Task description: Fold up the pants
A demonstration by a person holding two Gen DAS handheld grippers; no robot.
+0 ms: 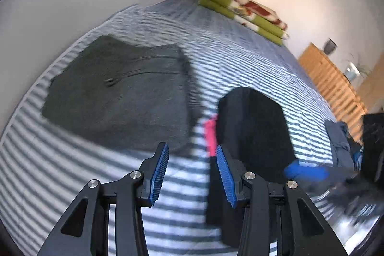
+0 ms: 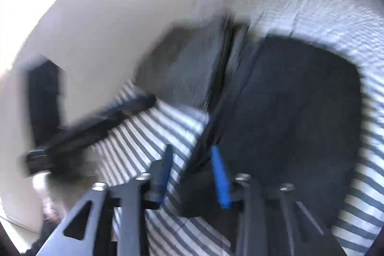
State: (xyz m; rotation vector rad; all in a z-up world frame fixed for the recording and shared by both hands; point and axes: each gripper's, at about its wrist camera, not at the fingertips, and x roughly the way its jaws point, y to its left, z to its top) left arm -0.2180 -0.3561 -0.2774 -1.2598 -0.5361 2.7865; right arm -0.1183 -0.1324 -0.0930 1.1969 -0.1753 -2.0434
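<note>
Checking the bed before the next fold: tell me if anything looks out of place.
One thing: a pink item pokes out beside the folded dark pants on the striped bedspread; blur hides what it is. The grey zip sweater lies flat.

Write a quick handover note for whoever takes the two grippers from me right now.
Left gripper: open, empty, above the striped bed.
Right gripper: open, nothing pinched; view blurred.
Pants: dark, lying folded on the bed, just right of the left gripper. Grey zip top lies folded to their left.
Done: pants look folded.
Left: check edges, perhaps tidy; more clothes wait at the bed's right edge.
</note>
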